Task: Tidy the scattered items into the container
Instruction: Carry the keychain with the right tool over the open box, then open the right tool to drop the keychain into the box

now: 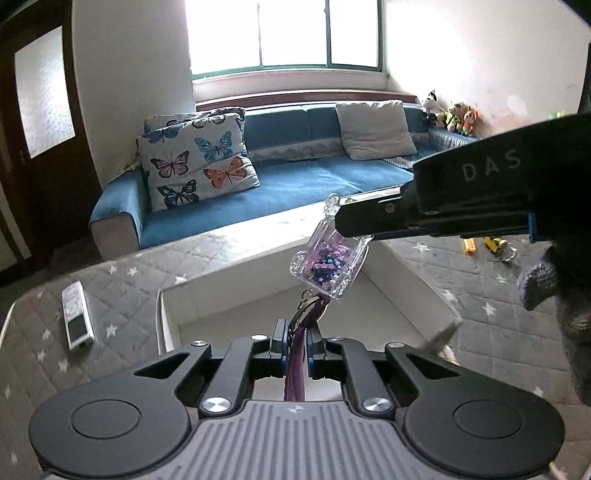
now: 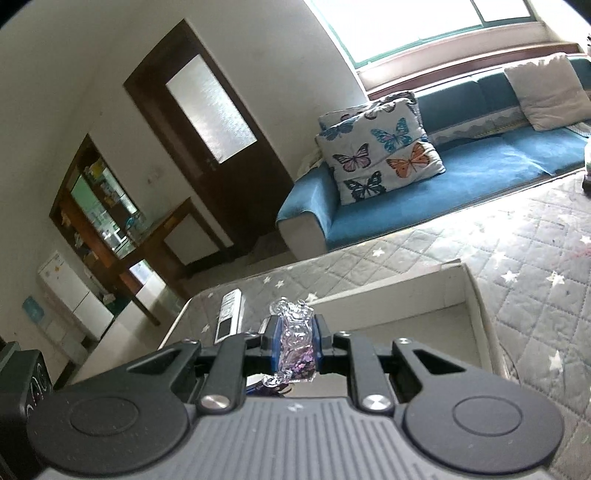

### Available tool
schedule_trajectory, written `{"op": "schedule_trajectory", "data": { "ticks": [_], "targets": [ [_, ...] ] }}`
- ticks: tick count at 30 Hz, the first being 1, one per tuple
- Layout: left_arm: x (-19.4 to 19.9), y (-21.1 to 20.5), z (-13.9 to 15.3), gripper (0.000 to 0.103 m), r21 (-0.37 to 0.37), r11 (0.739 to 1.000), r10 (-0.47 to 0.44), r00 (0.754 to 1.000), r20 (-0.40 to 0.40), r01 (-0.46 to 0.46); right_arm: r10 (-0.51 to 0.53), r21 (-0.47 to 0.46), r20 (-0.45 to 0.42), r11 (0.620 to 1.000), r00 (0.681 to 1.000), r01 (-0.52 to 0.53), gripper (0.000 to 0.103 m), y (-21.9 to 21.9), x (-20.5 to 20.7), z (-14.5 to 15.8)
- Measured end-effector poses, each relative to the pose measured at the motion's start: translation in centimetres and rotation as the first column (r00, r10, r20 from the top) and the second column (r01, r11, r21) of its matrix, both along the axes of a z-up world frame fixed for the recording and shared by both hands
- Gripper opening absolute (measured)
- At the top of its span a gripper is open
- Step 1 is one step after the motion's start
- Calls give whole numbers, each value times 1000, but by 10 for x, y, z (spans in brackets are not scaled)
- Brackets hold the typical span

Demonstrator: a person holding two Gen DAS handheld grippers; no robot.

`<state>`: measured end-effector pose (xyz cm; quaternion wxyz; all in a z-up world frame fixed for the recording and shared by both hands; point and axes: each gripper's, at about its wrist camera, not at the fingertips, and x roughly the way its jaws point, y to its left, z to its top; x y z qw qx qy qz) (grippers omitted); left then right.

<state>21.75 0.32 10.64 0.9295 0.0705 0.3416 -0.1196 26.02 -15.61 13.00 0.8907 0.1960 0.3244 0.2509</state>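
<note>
Quilted bed, box [image 1: 402,291] frame centre. Both grippers hold one keychain [image 1: 330,258]: left gripper [image 1: 295,341] pinches strap, right gripper [image 2: 295,345] clamps charm. Release low inside the box.

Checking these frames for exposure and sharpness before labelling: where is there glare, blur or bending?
Left wrist view: window blown out white, box corner smeared by motion, charm sharp. Right wrist view: window also overexposed, door bowed by fisheye, charm glinting between the fingers, bedspread washed pale.
</note>
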Motion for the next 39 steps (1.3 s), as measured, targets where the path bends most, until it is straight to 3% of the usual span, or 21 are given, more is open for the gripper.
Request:
{"op": "schedule_trajectory", "data": {
  "ticks": [14,23,30,39],
  "targets": [
    [62,-15,-55,11,70,997,-24,988,-150,35,-65,8,-187,998,980,67,16,-14,56,-76],
    [76,-16,-87,16,103,994,-14,975,-224,38,-75,11,-293,997,953,81,16,-18,69,-114],
    [75,-13,-92,22,119,992,1,973,-229,27,-87,-37,-288,996,954,79,19,-14,62,-117],
    [63,-2,-80,23,88,996,38,979,-199,-20,-84,-86,-217,994,972,67,23,-12,46,-95]
  ]
}}
